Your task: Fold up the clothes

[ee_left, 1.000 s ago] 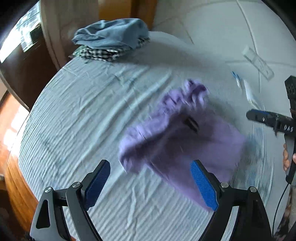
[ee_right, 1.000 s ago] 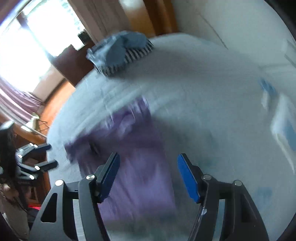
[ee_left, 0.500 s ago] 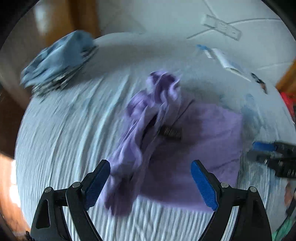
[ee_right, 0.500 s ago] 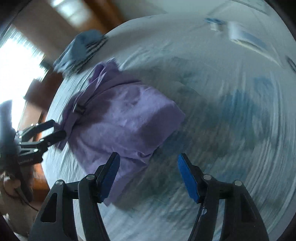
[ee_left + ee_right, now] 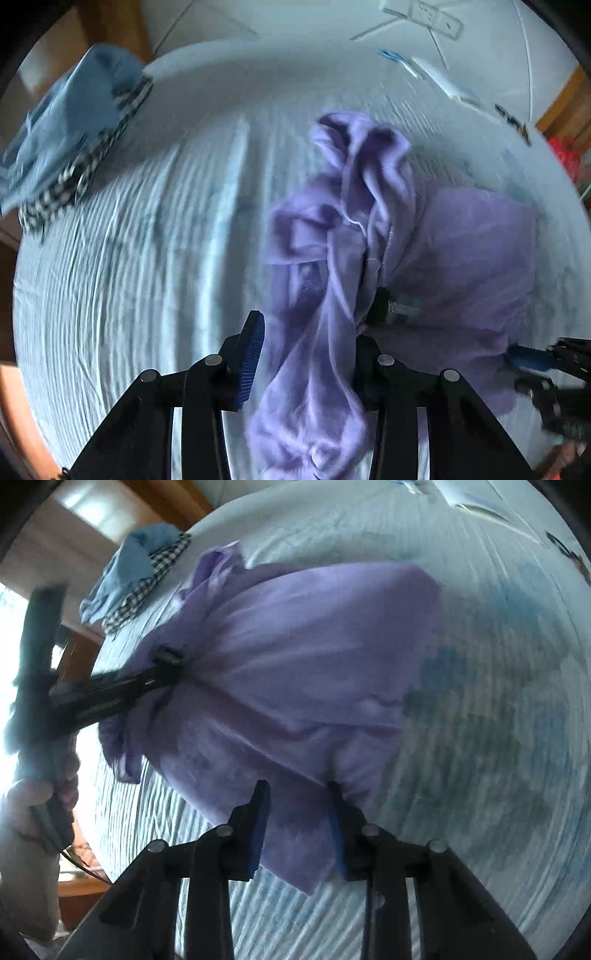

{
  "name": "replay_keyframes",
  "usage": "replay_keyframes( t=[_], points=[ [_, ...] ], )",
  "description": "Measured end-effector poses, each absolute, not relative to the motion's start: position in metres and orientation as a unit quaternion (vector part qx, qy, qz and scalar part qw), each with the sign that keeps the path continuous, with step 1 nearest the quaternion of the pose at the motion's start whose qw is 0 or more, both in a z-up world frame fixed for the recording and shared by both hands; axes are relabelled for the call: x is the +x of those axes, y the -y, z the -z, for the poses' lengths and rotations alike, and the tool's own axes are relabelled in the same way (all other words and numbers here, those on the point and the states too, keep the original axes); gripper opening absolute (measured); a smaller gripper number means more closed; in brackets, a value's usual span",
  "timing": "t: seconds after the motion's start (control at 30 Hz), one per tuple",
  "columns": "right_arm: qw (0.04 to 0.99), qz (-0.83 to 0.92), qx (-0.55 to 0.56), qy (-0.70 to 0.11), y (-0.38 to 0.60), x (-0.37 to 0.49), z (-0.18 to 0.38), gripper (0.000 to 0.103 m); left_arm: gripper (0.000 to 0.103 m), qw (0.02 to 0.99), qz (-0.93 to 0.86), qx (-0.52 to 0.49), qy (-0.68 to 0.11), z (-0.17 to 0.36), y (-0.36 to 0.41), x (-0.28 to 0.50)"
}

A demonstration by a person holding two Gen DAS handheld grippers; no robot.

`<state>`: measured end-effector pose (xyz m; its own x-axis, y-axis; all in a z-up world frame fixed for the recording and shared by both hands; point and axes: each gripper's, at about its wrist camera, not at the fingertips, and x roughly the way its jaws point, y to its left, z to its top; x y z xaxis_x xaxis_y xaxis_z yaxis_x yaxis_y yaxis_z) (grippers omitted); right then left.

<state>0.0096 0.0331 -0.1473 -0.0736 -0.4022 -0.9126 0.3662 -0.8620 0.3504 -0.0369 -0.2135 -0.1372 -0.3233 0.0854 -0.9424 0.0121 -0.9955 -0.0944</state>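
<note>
Both grippers, L (image 5: 306,354) & R (image 5: 297,823), on purple shirt (image 5: 295,646)

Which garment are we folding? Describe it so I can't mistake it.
On the pale blue ribbed bedsheet, mid-bed, lies the crumpled lilac cotton garment with a small black tag. The other clothes, a blue garment on a black-and-white checked shirt, sit piled at the far corner.

Only blurred pale lettering on a black tag (image 5: 397,308) sewn to the purple garment (image 5: 461,258); too smeared to read. Nothing else legible.
</note>
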Motion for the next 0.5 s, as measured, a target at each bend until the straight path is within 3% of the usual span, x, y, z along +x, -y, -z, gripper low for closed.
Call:
replay_keyframes(
  t=[0.07,0.23,0.37,0.4,0.47,0.5],
  points=[
    [0.263,0.726,0.634,0.032,-0.041,0.007,0.146,0.026,0.045,0.006,-0.820,-0.570,0.055,0.124,0.234,-0.034],
    [0.263,0.727,0.634,0.033,-0.050,0.004,0.136,0.026,0.069,-0.009,-0.837,-0.543,0.062,0.086,0.257,-0.044],
    [0.254,0.761,0.593,0.066,-0.072,-0.007,0.098,0.031,0.077,0.020,-0.853,-0.519,0.053,0.063,0.239,-0.063],
    [0.244,0.770,0.584,0.075,-0.078,-0.013,0.089,0.035,0.077,0.025,-0.856,-0.514,0.054,0.060,0.233,-0.069],
    [0.221,0.784,0.573,0.088,-0.089,-0.026,0.078,0.068,0.078,0.043,-0.854,-0.515,0.059,0.060,0.223,-0.085],
    [0.211,0.789,0.569,0.093,-0.093,-0.033,0.074,0.073,0.078,0.056,-0.852,-0.518,0.050,0.062,0.212,-0.095]
  ],
)
